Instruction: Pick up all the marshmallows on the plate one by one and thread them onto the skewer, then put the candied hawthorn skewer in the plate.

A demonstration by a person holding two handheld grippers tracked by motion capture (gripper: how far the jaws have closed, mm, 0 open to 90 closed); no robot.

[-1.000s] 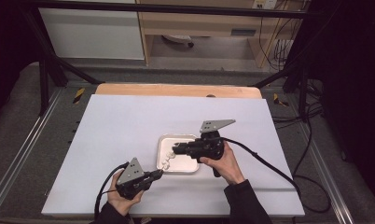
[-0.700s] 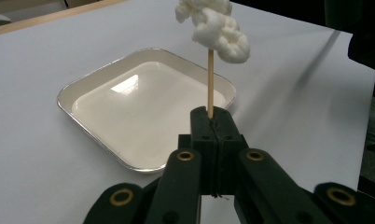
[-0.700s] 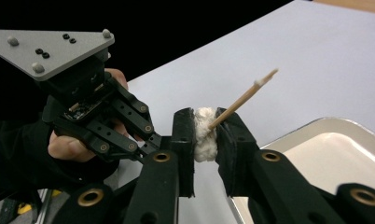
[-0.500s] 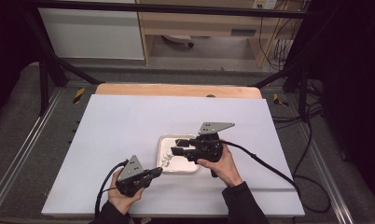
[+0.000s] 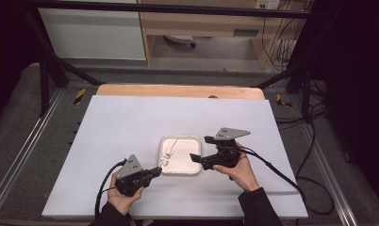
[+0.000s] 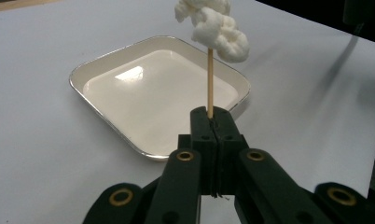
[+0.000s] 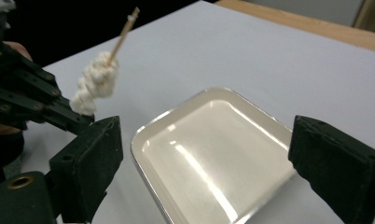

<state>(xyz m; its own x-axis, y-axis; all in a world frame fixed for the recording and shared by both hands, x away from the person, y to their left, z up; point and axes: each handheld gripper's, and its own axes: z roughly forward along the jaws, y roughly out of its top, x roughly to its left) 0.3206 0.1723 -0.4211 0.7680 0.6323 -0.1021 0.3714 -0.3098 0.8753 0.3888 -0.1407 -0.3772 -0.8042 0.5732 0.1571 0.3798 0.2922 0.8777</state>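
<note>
While my left gripper (image 5: 154, 172) stayed clenched on the thin wooden skewer (image 6: 210, 79) threaded with white puffy pieces (image 6: 217, 27), that skewer rose over the near edge of the shallow cream rounded-square metal tray (image 5: 192, 162); my right gripper (image 5: 201, 149), jaws just spreading, stood released and empty beside the tray on the white table (image 5: 131, 122).

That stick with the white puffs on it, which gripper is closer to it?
Left. The left gripper is shut on the stick's bare lower end, holding it over the tray. The right gripper, its jaws just opened with nothing between them, is at the tray's opposite edge.
</note>
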